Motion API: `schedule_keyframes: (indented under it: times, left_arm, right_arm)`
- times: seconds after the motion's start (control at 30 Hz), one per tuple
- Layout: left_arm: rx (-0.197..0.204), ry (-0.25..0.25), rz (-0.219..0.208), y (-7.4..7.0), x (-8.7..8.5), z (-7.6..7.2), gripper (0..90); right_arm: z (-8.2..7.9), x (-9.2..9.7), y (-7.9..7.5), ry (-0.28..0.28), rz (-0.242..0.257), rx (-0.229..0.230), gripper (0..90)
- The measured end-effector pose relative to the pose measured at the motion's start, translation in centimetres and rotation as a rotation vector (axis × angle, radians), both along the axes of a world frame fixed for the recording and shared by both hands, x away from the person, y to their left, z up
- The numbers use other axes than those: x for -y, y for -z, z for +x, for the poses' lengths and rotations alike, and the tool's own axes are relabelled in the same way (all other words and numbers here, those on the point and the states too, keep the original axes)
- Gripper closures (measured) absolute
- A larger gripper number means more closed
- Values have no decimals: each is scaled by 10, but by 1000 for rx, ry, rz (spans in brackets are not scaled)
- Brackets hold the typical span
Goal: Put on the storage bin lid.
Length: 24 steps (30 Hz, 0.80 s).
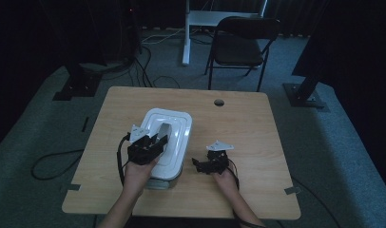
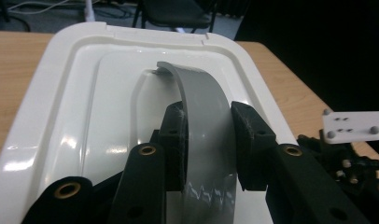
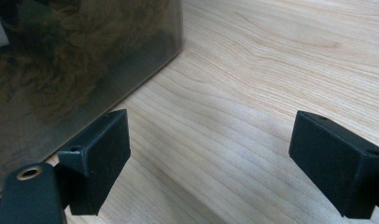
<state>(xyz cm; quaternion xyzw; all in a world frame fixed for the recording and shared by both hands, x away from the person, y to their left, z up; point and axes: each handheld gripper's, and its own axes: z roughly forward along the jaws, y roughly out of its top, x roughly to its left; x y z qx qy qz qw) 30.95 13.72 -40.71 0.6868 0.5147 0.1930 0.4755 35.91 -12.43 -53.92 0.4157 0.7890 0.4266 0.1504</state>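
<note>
Clamping grey handle [image 2: 204, 116] on white lid [image 2: 61, 107], left gripper [image 1: 150, 142] shut on it; storage bin [image 1: 165, 142] near table's [image 1: 238, 123] front-left; rigid, glossy plastic, likely light; handle's middle best hold; right gripper [image 3: 211, 154] wide open, empty.

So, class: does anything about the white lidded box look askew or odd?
Nothing stands out. The white plastic lid sits flat on its box, and the left claw grips the grey curved handle squarely.
</note>
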Motion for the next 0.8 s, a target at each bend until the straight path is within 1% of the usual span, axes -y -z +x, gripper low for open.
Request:
schedule_keyframes:
  times: [0.07,0.1,0.17,0.23,0.3,0.33,0.37,0.43,0.5,0.53,0.57,0.6,0.67,0.7,0.73,0.77,0.8]
  left_arm:
    - [10,-14,27,0,3,-1,684]
    - [13,-19,30,0,4,-2,684]
    - [-10,-16,29,1,4,-2,684]
    - [-13,-22,22,1,4,-3,684]
    - [-30,-37,24,2,5,-5,684]
    - [-30,-37,24,2,5,-5,683]
    - [-40,-54,24,7,5,-5,683]
    - [-50,-59,9,8,3,-4,682]
    - [-43,-65,32,7,5,-4,681]
    - [-51,-66,31,7,6,-3,680]
    - [-57,-64,38,8,7,-2,681]
    - [-59,-63,59,8,9,-1,682]
    - [-61,-62,65,8,10,-1,681]
    - [-107,-33,87,8,9,3,676]
    - [-137,-22,68,9,8,5,674]
    - [-136,-36,65,9,7,5,673]
    - [-136,-36,65,9,7,5,647]
  right_arm:
    - [0,0,0,1,1,0,120]
    - [0,1,0,0,1,-1,120]
    - [0,1,1,-1,4,0,120]
    - [1,2,1,2,8,-5,120]
    - [1,2,1,2,9,-7,119]
    - [1,2,1,2,9,-7,119]
    - [1,1,1,1,7,-7,120]
    - [1,1,1,1,8,-8,119]
    - [1,2,1,2,8,-8,120]
    - [2,2,1,2,10,-8,120]
    - [2,2,1,2,12,-10,120]
    - [2,2,1,3,13,-10,119]
    - [2,2,2,3,16,-14,120]
    - [2,2,2,3,16,-12,120]
    - [2,3,2,4,17,-13,120]
    - [2,3,2,3,17,-15,120]
    - [2,3,2,2,16,-14,120]
